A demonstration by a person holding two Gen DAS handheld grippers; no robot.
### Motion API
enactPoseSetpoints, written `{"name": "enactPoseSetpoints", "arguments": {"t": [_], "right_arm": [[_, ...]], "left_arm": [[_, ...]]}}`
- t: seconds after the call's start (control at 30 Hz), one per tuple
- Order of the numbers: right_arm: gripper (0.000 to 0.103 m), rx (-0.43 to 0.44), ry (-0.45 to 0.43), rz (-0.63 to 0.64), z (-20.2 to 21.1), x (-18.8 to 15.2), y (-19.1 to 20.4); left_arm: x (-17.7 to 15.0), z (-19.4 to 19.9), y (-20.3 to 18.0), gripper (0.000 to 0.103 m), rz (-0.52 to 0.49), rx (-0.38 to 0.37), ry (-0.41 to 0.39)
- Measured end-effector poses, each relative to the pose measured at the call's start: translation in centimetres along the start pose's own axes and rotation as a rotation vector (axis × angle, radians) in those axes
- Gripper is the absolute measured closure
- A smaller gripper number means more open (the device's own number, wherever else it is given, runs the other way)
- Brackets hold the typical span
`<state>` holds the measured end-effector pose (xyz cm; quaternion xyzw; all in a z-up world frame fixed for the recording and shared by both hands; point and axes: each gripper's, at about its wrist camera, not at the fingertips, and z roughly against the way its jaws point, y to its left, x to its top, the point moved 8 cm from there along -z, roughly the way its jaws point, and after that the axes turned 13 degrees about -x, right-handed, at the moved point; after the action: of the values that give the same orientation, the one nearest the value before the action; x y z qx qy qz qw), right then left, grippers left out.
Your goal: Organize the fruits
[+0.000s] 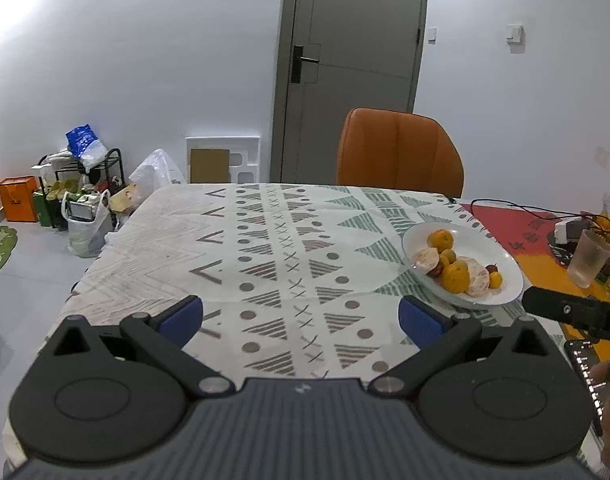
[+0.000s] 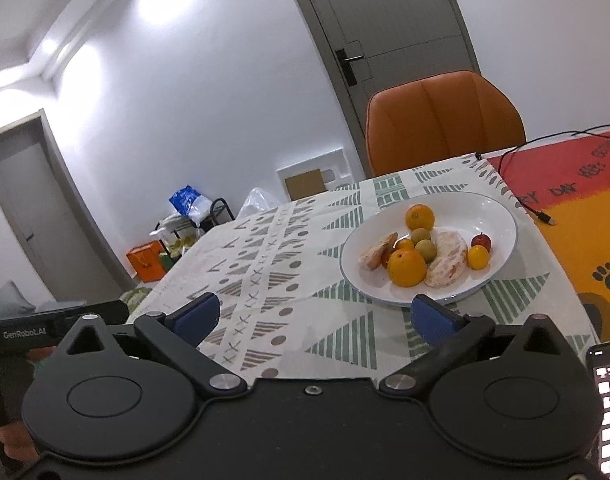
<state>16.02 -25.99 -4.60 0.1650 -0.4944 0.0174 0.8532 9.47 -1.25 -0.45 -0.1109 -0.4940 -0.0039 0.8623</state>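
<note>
The left hand-held gripper (image 1: 301, 314) hovers over the patterned tabletop (image 1: 265, 240), jaws spread wide with nothing between them. To its right, the right hand-held gripper (image 2: 315, 314) is equally wide and empty, just short of the white plate (image 2: 493, 216) heaped with fruits (image 2: 425, 254).

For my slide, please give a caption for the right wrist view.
Right gripper, jaws open and empty, faces a white plate of mixed fruit on a patterned tablecloth.
</note>
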Motion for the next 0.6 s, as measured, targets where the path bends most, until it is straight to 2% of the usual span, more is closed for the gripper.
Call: {"name": "enactPoseSetpoints", "arguments": {"t": [0.6], "right_arm": [[0.0,0.037,0.014,0.122,2.2,-1.5,3.8]], "left_arm": [[-2.0,3.7,0.9,0.0,0.014,0.03,-0.035]]}}
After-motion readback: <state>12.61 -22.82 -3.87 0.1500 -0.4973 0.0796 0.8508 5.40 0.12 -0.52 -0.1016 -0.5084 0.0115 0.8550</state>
